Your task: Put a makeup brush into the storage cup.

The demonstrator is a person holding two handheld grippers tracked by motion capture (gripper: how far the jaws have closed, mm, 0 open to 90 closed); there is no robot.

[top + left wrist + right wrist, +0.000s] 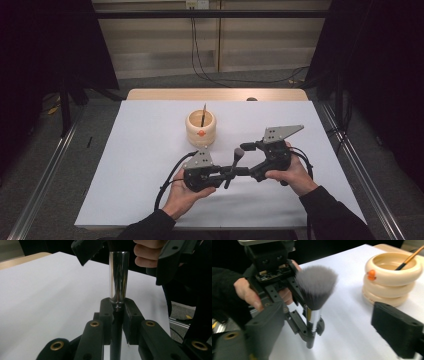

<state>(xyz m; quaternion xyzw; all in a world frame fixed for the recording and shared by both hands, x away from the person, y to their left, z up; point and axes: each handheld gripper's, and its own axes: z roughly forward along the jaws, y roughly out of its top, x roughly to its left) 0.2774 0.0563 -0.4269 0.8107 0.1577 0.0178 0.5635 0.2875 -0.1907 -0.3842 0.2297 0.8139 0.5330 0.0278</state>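
In the left gripper [117, 308], half-hidden brush handle [119, 282].

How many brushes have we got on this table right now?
2. One makeup brush is clamped in the left tongs; a thin brush stands in the ringed holder. More may hide inside it.

We see makeup brush [315, 290]: grey bristles, chrome ferrule, dark handle, upright-tilted above white table, near ringed cream holder [201, 128].
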